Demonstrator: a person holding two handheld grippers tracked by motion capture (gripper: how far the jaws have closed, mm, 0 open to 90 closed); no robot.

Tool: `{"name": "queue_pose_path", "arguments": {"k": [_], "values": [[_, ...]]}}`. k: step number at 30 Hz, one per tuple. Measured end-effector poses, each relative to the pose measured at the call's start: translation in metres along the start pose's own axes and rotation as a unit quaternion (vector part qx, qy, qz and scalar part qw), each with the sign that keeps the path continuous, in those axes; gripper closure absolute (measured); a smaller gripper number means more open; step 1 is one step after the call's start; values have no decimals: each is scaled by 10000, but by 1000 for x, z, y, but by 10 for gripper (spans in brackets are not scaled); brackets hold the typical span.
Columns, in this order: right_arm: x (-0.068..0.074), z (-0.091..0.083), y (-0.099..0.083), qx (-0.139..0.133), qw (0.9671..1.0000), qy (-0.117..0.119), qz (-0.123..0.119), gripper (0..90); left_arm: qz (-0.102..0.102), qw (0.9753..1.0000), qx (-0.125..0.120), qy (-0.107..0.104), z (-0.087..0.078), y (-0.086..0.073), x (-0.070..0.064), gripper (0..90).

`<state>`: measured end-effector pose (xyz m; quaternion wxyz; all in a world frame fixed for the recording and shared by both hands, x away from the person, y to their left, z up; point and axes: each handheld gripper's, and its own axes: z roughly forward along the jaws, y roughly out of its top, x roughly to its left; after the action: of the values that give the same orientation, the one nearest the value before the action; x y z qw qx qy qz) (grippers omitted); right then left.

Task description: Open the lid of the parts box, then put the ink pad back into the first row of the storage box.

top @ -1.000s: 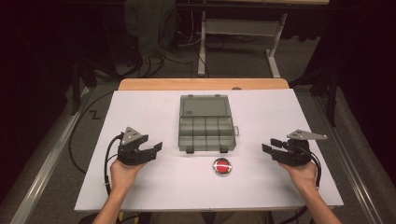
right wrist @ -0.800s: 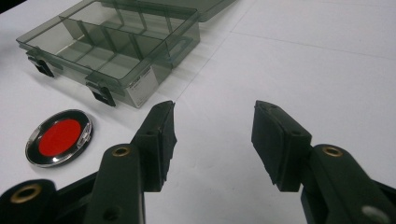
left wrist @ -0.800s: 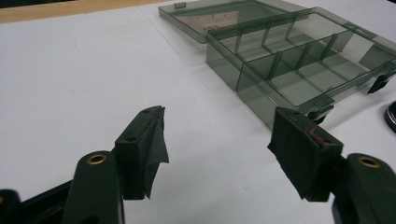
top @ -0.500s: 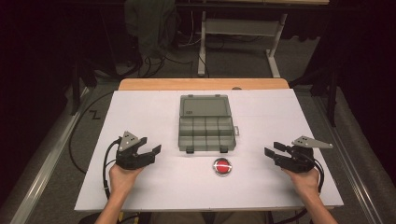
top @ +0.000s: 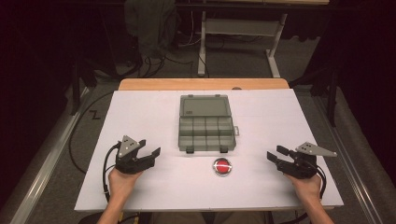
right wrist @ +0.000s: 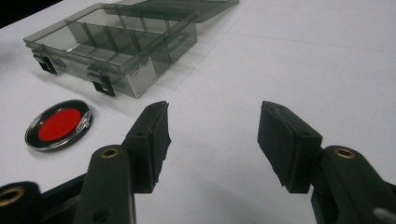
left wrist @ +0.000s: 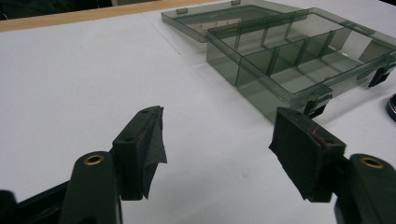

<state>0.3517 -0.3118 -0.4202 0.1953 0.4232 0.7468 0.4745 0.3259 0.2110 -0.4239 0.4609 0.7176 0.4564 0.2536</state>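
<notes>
High view: right claw (top: 275, 157) has drawn nearer the table's near edge.

I'm working in a lab or workshop, white board-topped table (top: 140, 116), grey carpeted floor (top: 308, 60), tangled black cables (top: 154, 65) at eleven o'clock, white metal-framed bench (top: 243, 28) at twelve

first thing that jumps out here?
The open smoke-grey compartment box at the table's centre, its lid laid flat behind it. Just in front sits a small round case with a red disc. The left gripper and right gripper flank them, both open and holding nothing.
</notes>
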Motion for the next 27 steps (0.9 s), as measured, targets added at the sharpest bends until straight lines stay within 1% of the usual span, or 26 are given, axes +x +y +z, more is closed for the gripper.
{"name": "queue_pose_path", "arguments": {"k": [8, 12, 16, 19, 23, 27], "values": [[0, -3, -8, -113, 9999, -27, 8, 426, 76, 10000, -20, -13, -1, -5, -1, 341], [0, -3, -9, -164, 9999, -45, -3, 421, 30, 10000, -29, -50, -2, -8, 0, 340], [-1, -1, -10, -183, 9998, -76, 36, 415, -5, 10000, -50, -49, -4, -10, 2, 339], [0, -1, -10, -236, 9997, -98, 2, 415, -23, 9999, -84, -59, -4, -9, 2, 338], [1, -1, -9, -276, 9996, -116, 10, 409, 5, 9999, -79, -62, -6, -10, 2, 338], [4, -2, -6, -351, 9993, -126, -65, 407, 0, 9999, -119, -57, -7, -10, 2, 338]]}}
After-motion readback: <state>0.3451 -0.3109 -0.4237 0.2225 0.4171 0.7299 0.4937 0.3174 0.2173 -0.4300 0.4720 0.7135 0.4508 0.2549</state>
